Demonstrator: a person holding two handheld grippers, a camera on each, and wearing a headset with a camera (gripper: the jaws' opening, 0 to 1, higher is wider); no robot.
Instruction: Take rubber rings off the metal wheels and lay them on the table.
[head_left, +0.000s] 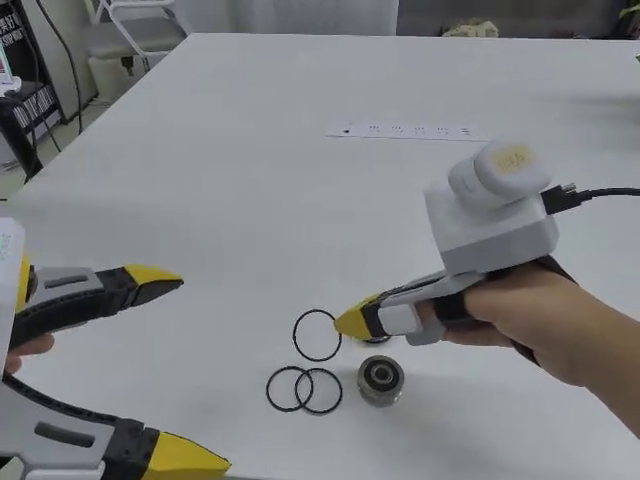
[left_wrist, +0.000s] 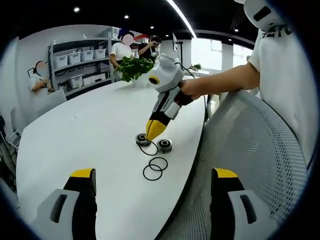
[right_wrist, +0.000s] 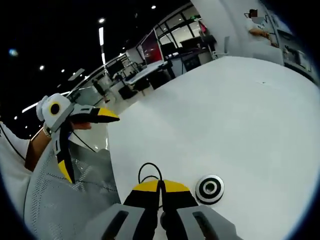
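On the white surface (head_left: 250, 180), the right tool (head_left: 350, 322), held in a hand (head_left: 530, 315), is lowered with its yellow tips pressed together against the edge of one rubber ring (head_left: 295, 335) that lies flat. The pictures do not show whether the ring is actually pinched. Two more rings (head_left: 268, 388) lie overlapping each other just in front of it, off the wheels. One metal wheel (head_left: 381, 380) stands just beside that pair. A second wheel (head_left: 376, 340) sits partly hidden behind the right tool's tips. The left tool (head_left: 200, 372) is held well apart from the rings, jaws spread wide and gripping nothing.
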